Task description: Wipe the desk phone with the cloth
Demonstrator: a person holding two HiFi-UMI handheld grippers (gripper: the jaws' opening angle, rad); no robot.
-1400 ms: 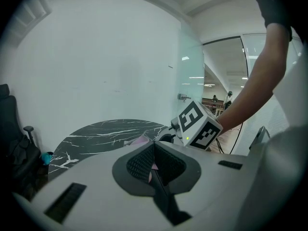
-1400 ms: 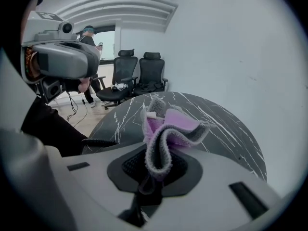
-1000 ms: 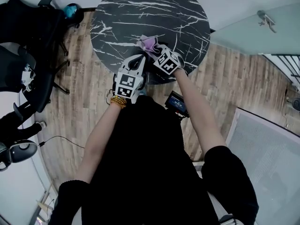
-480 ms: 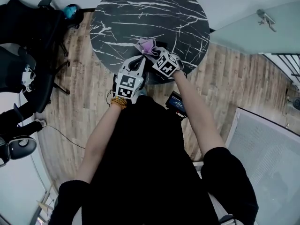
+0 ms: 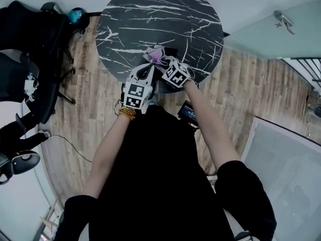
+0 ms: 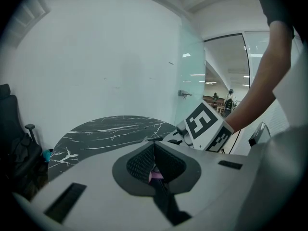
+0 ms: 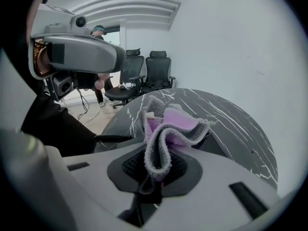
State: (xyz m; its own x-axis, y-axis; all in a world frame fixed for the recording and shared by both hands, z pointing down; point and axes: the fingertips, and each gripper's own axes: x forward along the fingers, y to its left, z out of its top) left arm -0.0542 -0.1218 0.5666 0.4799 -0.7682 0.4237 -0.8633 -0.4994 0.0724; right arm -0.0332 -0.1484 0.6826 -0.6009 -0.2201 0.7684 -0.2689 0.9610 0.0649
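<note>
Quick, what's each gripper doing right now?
Left hand-held gripper: closed, nothing held.
Right hand-held gripper: closed on the cloth.

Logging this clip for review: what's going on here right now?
A person works two handheld grippers over a round black marble table. The right gripper is shut on a bunched purple-grey cloth, held over the dark desk phone at the table's near edge. The left gripper hangs beside it, jaws together.

- black short-sleeved top (image 5: 150, 174) on the person
- amber beaded bracelet (image 5: 126, 112) at the left wrist
- pale grey left tool (image 5: 150, 67) and right tool (image 5: 162, 61), each carrying a white cube with black square markers
</note>
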